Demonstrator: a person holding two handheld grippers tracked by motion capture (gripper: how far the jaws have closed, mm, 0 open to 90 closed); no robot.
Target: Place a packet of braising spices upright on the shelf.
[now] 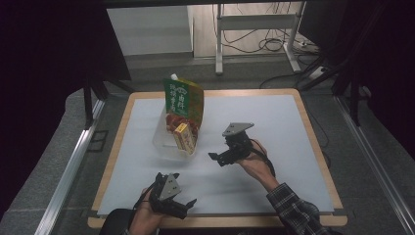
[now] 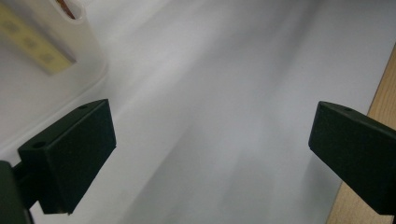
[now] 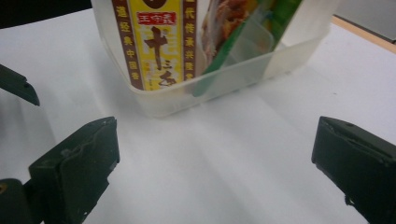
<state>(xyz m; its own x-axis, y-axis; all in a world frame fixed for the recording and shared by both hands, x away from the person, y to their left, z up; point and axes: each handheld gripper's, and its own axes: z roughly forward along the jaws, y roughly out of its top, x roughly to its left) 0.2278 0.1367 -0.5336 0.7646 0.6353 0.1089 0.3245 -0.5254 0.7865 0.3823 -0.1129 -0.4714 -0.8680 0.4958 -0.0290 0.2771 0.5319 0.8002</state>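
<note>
A clear plastic container (image 1: 164, 143) stands left of centre on the white mat. In it a tall green pouch (image 1: 184, 99) stands upright, with a yellow box (image 1: 184, 136) leaning in front of it. My right gripper (image 1: 219, 150) hovers just right of the container and points at it, open with nothing between its jaws. In the right gripper view (image 3: 215, 168) the container (image 3: 289, 58), the yellow box (image 3: 156, 42) and the pouch (image 3: 243, 39) are close ahead. My left gripper (image 1: 182, 198) rests near the front edge, open and empty (image 2: 210, 154), with the container (image 2: 88, 44) at upper left.
The white mat (image 1: 279, 122) covers a wooden table (image 1: 314, 147); bare mat lies right of and in front of the container. Beyond the far edge are a metal stand (image 1: 219, 44) and cables (image 1: 274, 44) on the floor. The wooden front edge (image 2: 380, 98) runs beside my left gripper.
</note>
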